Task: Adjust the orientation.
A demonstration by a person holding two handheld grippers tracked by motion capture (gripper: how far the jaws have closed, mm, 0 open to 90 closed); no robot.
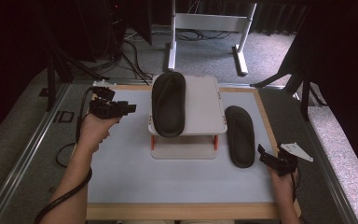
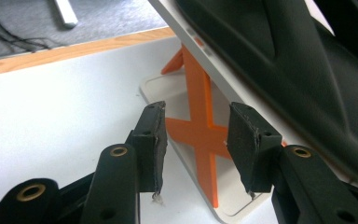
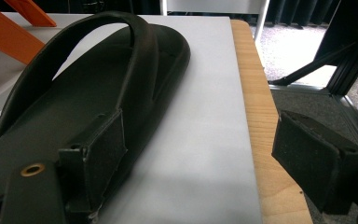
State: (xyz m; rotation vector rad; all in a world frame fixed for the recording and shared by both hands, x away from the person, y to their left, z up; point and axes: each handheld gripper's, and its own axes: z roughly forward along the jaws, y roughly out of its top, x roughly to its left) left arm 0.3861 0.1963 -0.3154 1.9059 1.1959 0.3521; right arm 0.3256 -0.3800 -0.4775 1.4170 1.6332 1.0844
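One black sandal lies on the top shelf of the small white rack at the middle of the table, toward twelve o'clock, its heel end hanging a little over the rack's near edge. In my left gripper view that sandal looms at two o'clock, tilted across the picture with the shelf under it, and the rack's orange cross brace stands between shelf and base plate. The second black sandal lies flat on the table's pale mat, just beside the rack at its three o'clock side, toe pointing to twelve. My left gripper hovers at the rack's nine o'clock, apart from it, and its jaws stand apart with nothing between them; seen along them, my left fingers frame the orange brace without touching it. My right gripper sits at four o'clock from the rack, just beside the heel of the sandal on the mat. In my right gripper view its jaws are spread wide and empty: one of the pads is near the sandal's side, though I cannot tell if it touches, and the other hangs over the table's wooden rim.
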